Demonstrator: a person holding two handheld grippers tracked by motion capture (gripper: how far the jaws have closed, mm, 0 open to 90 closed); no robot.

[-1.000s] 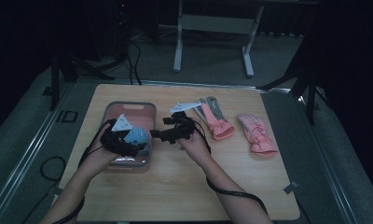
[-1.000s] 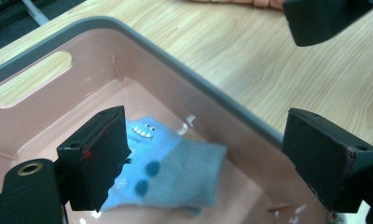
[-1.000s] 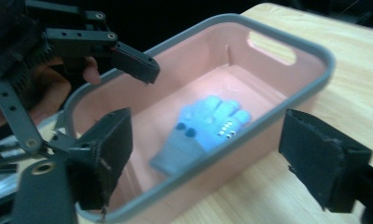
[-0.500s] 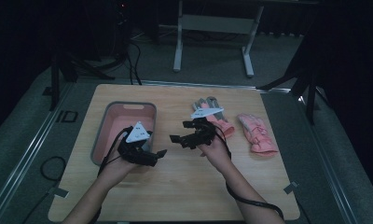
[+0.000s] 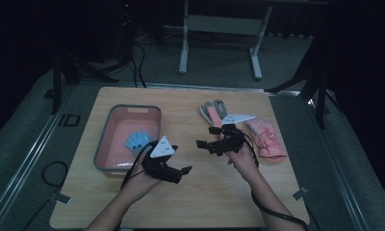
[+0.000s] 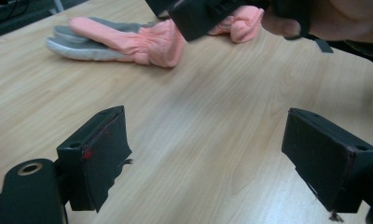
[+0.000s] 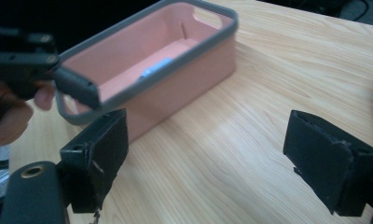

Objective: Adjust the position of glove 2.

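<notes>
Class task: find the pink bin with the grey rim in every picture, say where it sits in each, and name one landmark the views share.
High view: pink bin sits left of centre on the table, beside the left gripper.
Left gripper view: the bin is not in it; a pink glove lies at the top.
Right gripper view: the bin lies upper left of centre.
Shared landmark: the wooden tabletop.

From my end it's a light wooden table (image 5: pixel 195 192) with rounded corners, sitting on a grey floor. On its left half there's a pink bin with a grey rim (image 5: pixel 128 109). Over on the right, two pink gloves: one pink and grey glove (image 5: pixel 211 113) near the far edge, another pink glove (image 5: pixel 267 139) just beside it, closer to the right edge.
</notes>
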